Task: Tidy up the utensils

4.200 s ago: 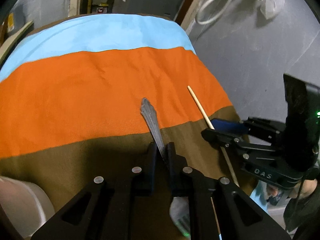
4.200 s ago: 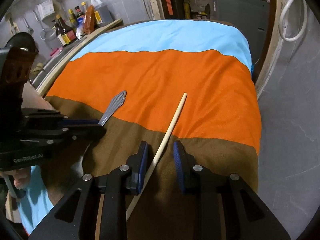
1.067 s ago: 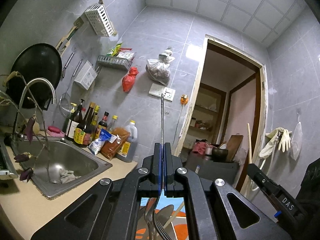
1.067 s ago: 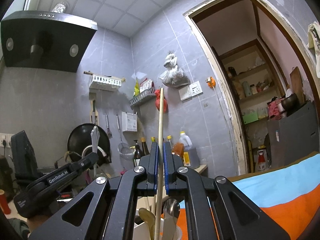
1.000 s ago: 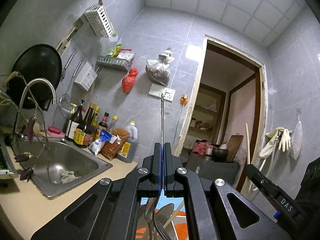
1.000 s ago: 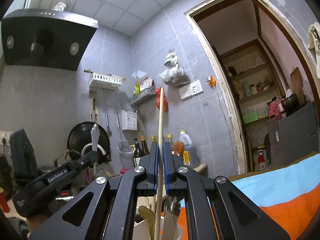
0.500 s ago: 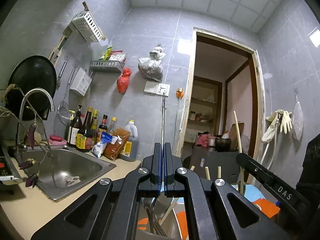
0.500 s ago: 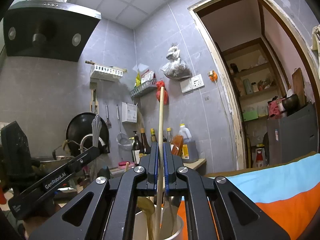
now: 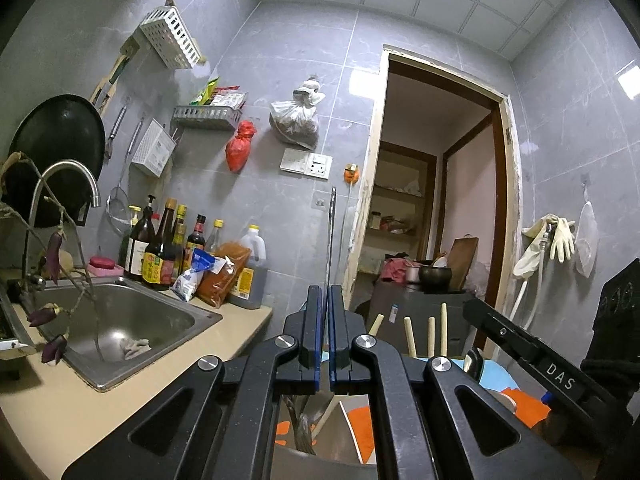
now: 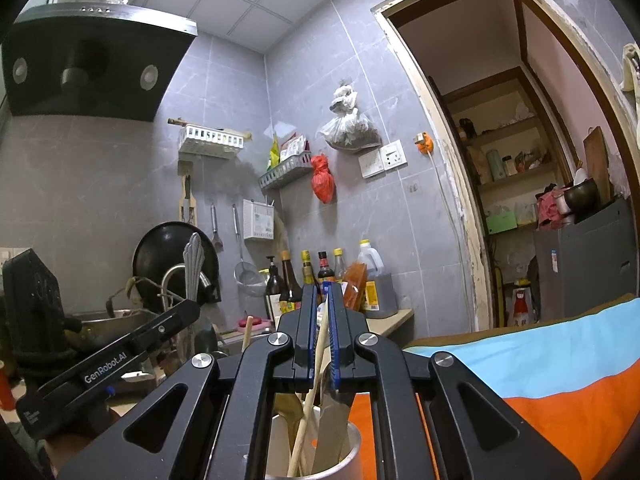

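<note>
My left gripper (image 9: 325, 300) is shut on a metal fork (image 9: 331, 236) held upright, handle up, over the utensil holder (image 9: 320, 464). It also shows in the right wrist view, where the fork's patterned handle (image 10: 193, 264) stands above the left gripper (image 10: 176, 316). My right gripper (image 10: 325, 300) has its jaws slightly apart. A wooden chopstick (image 10: 312, 380) leans loose between them, its lower end inside the white utensil cup (image 10: 348, 464). The cup also holds a wooden spoon (image 10: 290, 408) and other utensils. Chopstick tips (image 9: 430, 334) stick up in the left wrist view.
A steel sink (image 9: 120, 320) with tap (image 9: 68, 184) is on the left counter, with sauce bottles (image 9: 164, 248) behind it. The striped tablecloth (image 10: 560, 368) lies to the right. A doorway (image 9: 432, 200) is ahead.
The right gripper has let go of the chopstick, which dropped into the cup and now leans. Both grippers have come lower over the holder. The left still clamps the fork.
</note>
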The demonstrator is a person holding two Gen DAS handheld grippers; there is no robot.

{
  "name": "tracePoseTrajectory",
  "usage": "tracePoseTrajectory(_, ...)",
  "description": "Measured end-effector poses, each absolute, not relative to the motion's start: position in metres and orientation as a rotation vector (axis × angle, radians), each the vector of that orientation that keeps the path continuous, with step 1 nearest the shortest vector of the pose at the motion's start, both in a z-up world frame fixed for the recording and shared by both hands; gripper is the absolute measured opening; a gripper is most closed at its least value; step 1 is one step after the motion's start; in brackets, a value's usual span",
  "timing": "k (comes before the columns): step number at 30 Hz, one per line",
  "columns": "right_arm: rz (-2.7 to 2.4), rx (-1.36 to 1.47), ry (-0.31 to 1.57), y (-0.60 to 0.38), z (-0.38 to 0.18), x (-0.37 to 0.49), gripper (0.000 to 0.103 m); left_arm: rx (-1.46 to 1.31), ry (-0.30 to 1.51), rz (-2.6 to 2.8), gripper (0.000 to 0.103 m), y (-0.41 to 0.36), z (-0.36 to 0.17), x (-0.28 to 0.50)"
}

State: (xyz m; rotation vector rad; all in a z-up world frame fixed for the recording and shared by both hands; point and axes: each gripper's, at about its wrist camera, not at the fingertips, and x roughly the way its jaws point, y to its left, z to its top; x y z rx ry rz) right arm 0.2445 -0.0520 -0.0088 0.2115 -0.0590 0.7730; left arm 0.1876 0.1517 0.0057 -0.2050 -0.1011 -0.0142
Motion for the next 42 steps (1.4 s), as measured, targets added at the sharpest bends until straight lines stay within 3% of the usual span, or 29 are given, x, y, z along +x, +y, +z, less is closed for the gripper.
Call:
tracePoseTrajectory(5,0.765,0.215,-0.056,-0.053,-0.01,0.245,0.009,-0.203,-0.096,-0.025,0.001,0.15,0.007,0.186)
tracePoseTrajectory(8,0.758,0.221,-0.058,-0.055,-0.011,0.245,0.023,-0.201,-0.096,-0.03,0.001,0.149,0.008,0.185)
tracePoseTrajectory(9,0.757,0.222,-0.057,-0.055,-0.011,0.246,0.023,-0.201,-0.097,-0.03,0.002,0.149,0.008,0.184)
tracePoseTrajectory(13,0.747,0.223,-0.057,-0.055,-0.011,0.246,0.024,-0.202,-0.104,-0.041,0.017,0.148,0.009,0.183)
tracePoseTrajectory(19,0.723,0.232,-0.066,-0.058,-0.01,0.245,0.028,-0.192,-0.118,-0.033,0.024,0.146,0.011,0.18)
tracePoseTrajectory(23,0.7,0.251,-0.069,-0.061,-0.01,0.246,0.037,-0.206,-0.118,-0.025,0.027,0.148,0.01,0.179)
tracePoseTrajectory(33,0.623,0.262,-0.069,-0.071,-0.003,0.241,0.074,-0.235,-0.085,-0.026,0.055,0.143,0.022,0.175)
tracePoseTrajectory(42,0.569,0.245,-0.027,-0.093,0.011,0.222,0.091,-0.187,-0.024,0.0,0.082,0.128,0.032,0.165)
